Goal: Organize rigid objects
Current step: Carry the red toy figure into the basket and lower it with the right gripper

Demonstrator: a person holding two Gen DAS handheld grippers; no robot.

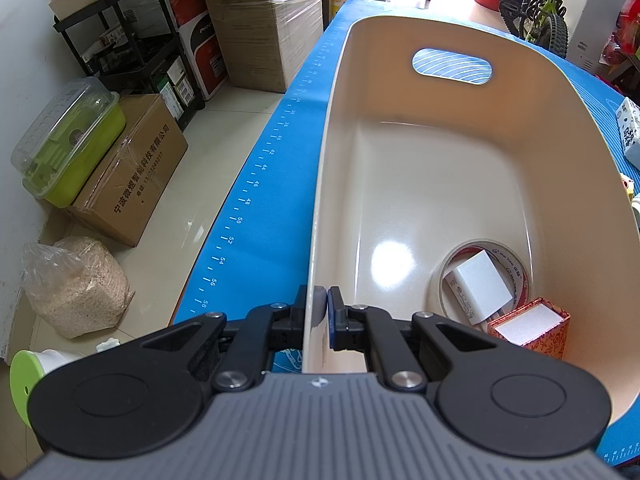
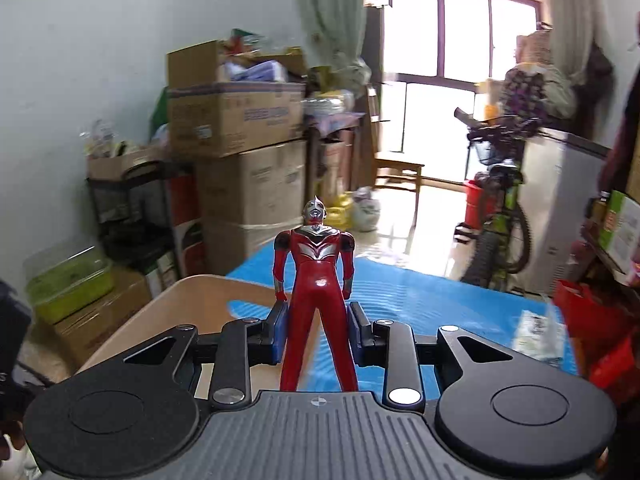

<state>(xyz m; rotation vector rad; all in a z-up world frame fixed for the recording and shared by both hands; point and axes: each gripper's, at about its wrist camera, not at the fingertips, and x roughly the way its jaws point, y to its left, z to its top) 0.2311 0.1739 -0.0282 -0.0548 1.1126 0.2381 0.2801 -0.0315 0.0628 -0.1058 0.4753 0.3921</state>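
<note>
My left gripper (image 1: 322, 306) is shut on the near left rim of a cream plastic bin (image 1: 568, 128) that stands on the blue mat (image 1: 264, 184). In the bin's near right corner lie a tape roll (image 1: 516, 266) with a white charger block (image 1: 480, 286) inside it, and a red patterned box (image 1: 534, 328). My right gripper (image 2: 319, 322) is shut on the legs of a red and silver hero figure (image 2: 316, 268), held upright in the air above the mat (image 2: 440, 300), just right of the bin (image 2: 192, 304).
The table's left edge drops to a floor with cardboard boxes (image 1: 132, 172), a green container (image 1: 68, 144) and a bag of grain (image 1: 76, 284). A white printed box (image 1: 630, 128) and a clear packet (image 2: 538, 334) lie on the mat at right. A bicycle (image 2: 500, 224) stands beyond the table.
</note>
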